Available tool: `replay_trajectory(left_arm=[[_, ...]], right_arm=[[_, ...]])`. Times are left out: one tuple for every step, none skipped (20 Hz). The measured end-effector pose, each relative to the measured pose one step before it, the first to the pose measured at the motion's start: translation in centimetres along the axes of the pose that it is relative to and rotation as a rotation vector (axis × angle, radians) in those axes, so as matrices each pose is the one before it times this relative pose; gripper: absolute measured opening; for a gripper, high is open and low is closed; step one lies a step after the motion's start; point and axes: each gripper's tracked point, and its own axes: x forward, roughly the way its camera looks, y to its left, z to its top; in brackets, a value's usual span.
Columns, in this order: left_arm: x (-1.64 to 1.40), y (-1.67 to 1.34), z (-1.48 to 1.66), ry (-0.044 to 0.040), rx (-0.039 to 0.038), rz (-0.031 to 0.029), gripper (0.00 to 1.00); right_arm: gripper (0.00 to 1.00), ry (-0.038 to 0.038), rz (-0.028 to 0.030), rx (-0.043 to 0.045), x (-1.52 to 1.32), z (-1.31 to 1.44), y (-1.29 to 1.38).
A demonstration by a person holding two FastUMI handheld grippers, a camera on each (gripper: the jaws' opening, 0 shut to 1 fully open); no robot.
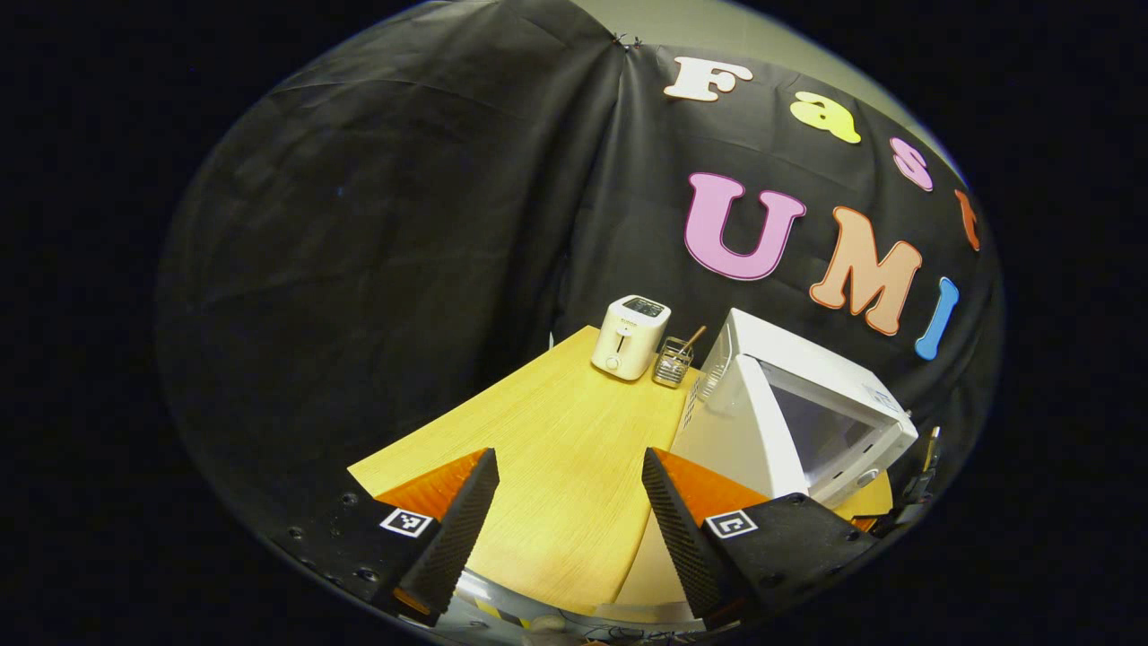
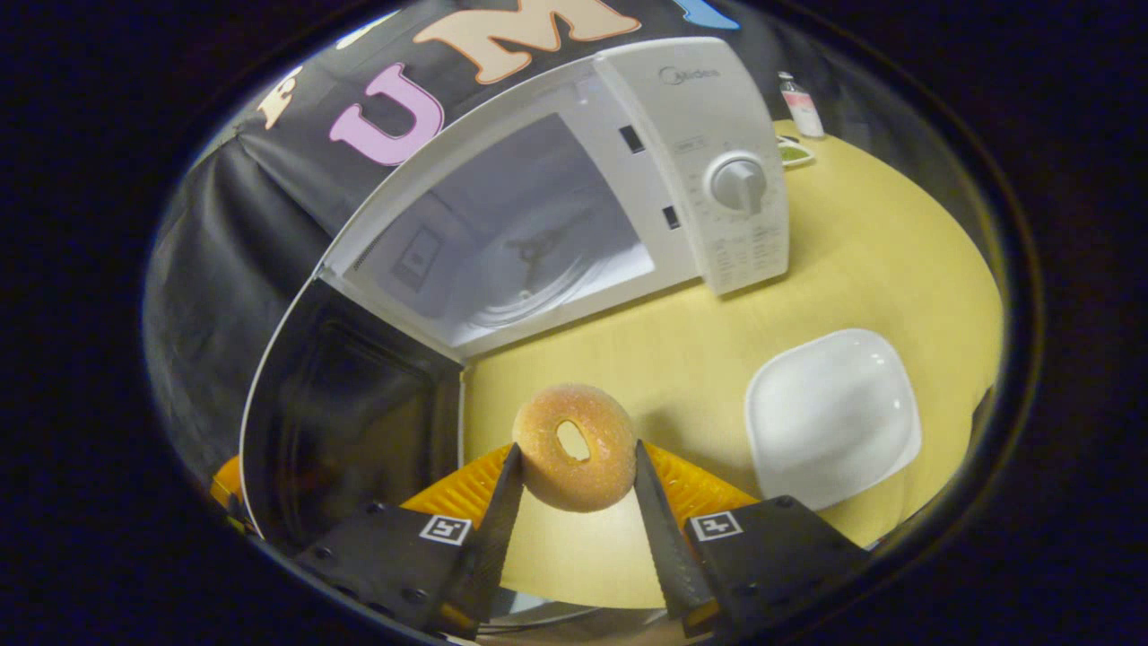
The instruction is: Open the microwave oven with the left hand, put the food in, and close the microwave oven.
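Looking along the left tongs, the two fingers stand wide apart with nothing between them, above the wooden table. Ahead of them stand one toaster and, just beside it, one small wire basket holding a few sticks, too small to make out. To the right of the tongs is one white microwave oven, its far side cut off by the view's edge.

In the right gripper view, the right tongs grip one ring-shaped doughnut, both fingers pressing its sides. Ahead stands the microwave oven, its door swung open to the left; the cavity holds a glass turntable. Right of the tongs lies one empty white plate. Beyond, one bottle and one small dish are hard to make out.
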Motion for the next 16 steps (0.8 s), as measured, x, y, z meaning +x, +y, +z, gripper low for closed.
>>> replay_trajectory(left_arm=[[0.216, 0.227, 0.002, 0.00038, 0.00699, -0.00248, 0.95], [0.150, 0.350, 0.099, -0.00063, 0.01252, -0.00124, 0.95], [0.117, 0.195, 0.126, 0.00081, 0.01784, -0.00508, 0.95], [0.180, 0.040, 0.001, 0.00097, 0.02316, -0.00891, 0.95], [0.127, 0.048, 0.065, 0.00110, 0.02001, -0.01062, 0.95], [0.159, -0.008, -0.034, 0.00063, 0.01468, -0.01197, 0.95], [0.271, -0.051, -0.205, 0.00696, 0.00761, -0.01226, 0.95], [0.247, -0.241, -0.336, 0.01353, 0.00298, -0.01263, 0.95], [0.194, -0.239, -0.259, 0.00922, -0.00161, -0.01459, 0.95], [0.213, -0.212, -0.216, 0.00792, -0.00446, -0.01100, 0.95], [0.134, -0.134, -0.112, 0.00332, -0.00682, -0.00773, 0.95], [0.142, -0.107, -0.076, 0.00263, -0.00826, -0.00244, 0.95], [0.154, 0.039, -0.099, 0.00610, -0.00803, 0.00276, 0.95], [0.095, 0.079, -0.283, 0.01306, -0.00539, 0.00604, 0.95], [0.003, 0.235, -0.214, 0.01240, -0.00148, 0.00957, 0.95], [0.037, 0.119, -0.076, 0.00788, 0.00245, 0.00517, 0.95]], right_arm=[[0.73, -0.01205, 0.00586, 0.00658, 0.487, 0.313, 0.954], [0.73, -0.01473, 0.00647, 0.00588, 0.508, 0.264, 1.060], [0.73, -0.01775, 0.00691, 0.00580, 0.697, 0.451, 0.817], [0.74, -0.02197, -0.00084, 0.00586, 0.745, 0.489, 0.692], [0.73, -0.02393, -0.00118, 0.00133, 0.782, 0.604, 0.569], [0.73, -0.02350, -0.00563, -0.00209, 0.780, 0.571, 0.617], [0.73, -0.02171, -0.00756, -0.00369, 0.870, 0.523, 0.484], [0.73, -0.02280, -0.00416, -0.00273, 0.701, 0.532, 0.506], [0.73, -0.03056, -0.00237, -0.00119, 0.623, 0.767, 0.444], [0.73, -0.03351, -0.00129, 0.00124, 0.805, 0.711, 0.400], [0.73, -0.03619, -0.00295, 0.00740, 0.694, 0.936, 0.250], [0.71, -0.03472, -0.01216, 0.00890, 0.912, 0.715, 0.198], [0.71, -0.03786, -0.01635, 0.00841, 0.792, 0.913, -0.117], [0.70, -0.03627, -0.02160, 0.01026, 0.878, 0.778, -0.126], [0.71, -0.02797, -0.01365, 0.01728, 0.729, 0.510, 0.054], [0.71, -0.03074, -0.00273, 0.01811, 0.678, 0.469, 0.388]])
